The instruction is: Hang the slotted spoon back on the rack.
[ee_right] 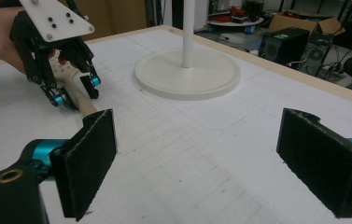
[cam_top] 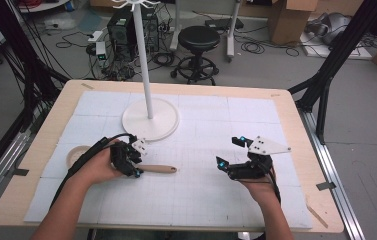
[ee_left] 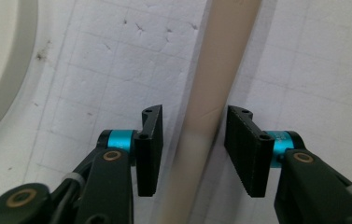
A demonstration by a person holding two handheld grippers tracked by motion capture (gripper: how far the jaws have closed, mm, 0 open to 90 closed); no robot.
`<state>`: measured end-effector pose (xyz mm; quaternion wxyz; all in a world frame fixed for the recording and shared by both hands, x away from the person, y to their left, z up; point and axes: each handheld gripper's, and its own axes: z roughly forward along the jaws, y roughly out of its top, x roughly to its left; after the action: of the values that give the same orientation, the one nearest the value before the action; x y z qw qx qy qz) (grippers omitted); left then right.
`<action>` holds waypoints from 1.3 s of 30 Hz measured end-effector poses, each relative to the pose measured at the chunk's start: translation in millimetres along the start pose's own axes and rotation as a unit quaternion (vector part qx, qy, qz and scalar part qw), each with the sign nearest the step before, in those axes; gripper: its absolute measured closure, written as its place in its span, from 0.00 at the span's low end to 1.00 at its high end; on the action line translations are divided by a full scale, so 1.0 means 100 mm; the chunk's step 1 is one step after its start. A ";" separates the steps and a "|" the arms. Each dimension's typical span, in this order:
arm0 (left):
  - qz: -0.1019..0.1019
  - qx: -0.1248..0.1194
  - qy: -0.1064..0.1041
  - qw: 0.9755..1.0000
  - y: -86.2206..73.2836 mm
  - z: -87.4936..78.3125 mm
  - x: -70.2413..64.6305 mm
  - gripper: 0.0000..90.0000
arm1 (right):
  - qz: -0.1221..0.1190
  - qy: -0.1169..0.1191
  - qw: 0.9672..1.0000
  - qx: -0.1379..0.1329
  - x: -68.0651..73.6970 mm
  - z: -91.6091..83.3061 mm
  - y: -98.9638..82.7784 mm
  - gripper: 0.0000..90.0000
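Left gripper (cam_top: pixel 137 171), jaws parted narrowly astride a pale wooden rod-shaped handle (ee_left: pixel 211 93) lying flat just in front of the white round stand base (cam_top: pixel 151 119), is judged mid-grasp; closing is called for next, right gripper (cam_top: pixel 229 152) held wide, empty.

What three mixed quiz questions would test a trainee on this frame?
1. True or false: the left gripper has its jaws on either side of the wooden handle.
2. The right gripper is: A open, B shut on the handle.
3. What stands on the round white base?
Key: 1 true; 2 A; 3 a white pole.
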<state>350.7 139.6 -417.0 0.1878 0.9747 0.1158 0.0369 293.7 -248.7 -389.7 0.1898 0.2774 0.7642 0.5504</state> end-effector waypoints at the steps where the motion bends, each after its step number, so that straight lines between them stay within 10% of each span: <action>1: 0.000 0.003 -0.004 1.000 0.01 0.00 0.01 0.64 | 0.001 0.001 1.000 0.001 0.00 0.00 0.00 0.13; 25: 0.034 0.034 -0.015 0.999 0.10 -0.01 -0.03 0.83 | -0.001 -0.005 1.000 0.000 0.00 -0.02 -0.01 0.15; 39: -0.009 -0.085 0.016 0.996 -0.06 -0.65 0.03 0.83 | 0.007 -0.003 1.000 0.004 -0.01 -0.01 -0.04 0.15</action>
<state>344.5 169.2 -358.9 0.2686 0.9533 0.1242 0.0608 293.0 -251.1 -393.3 0.1876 0.2850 0.7637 0.5481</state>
